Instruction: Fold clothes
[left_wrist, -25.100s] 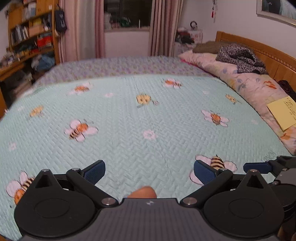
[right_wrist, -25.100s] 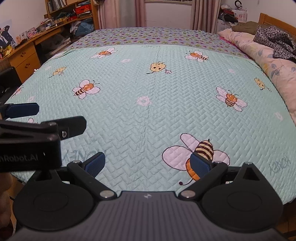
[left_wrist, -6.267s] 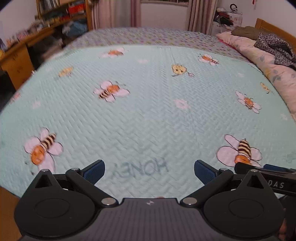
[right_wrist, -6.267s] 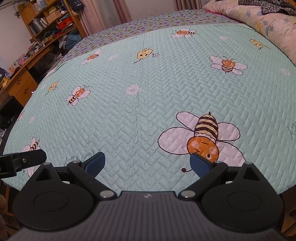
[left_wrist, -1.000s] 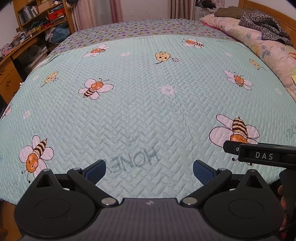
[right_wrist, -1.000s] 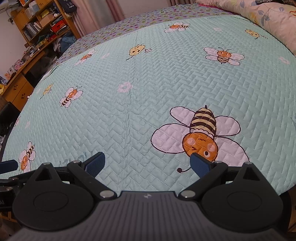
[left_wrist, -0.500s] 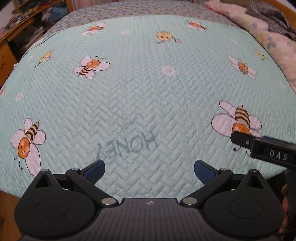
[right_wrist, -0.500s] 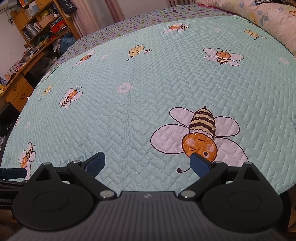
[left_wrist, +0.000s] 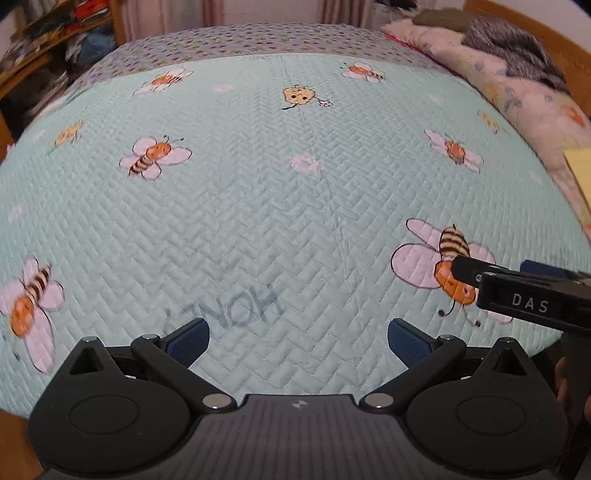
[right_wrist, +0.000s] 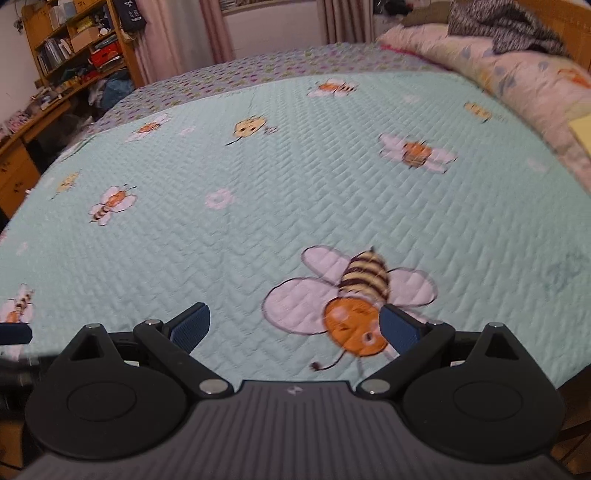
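- the left gripper (left_wrist: 295, 338) hovered over the near edge of the bee-print quilt (left_wrist: 280, 206) with its blue-padded fingers (left_wrist: 186, 339) spread wide and nothing between them.
- the right gripper (right_wrist: 293, 326) was likewise wide apart and empty, low over the large bee (right_wrist: 351, 299) printed near the quilt's edge.
- the only loose clothing in view was a dark speckled garment (right_wrist: 498, 22) heaped on the pillow (right_wrist: 517, 74) at the far right, well apart from both grippers; the quilt itself held no garment.
- the likely risk was a long reach to that heap: a blind pinch might have caught pillow fabric along with the cloth, or only a loose layer, so the garment would have slid out while being dragged.
- the right view was blurred, so a grab made at that pace could have missed the cloth.
- the two grippers sat just beside each other; crossing paths might have knocked them together.
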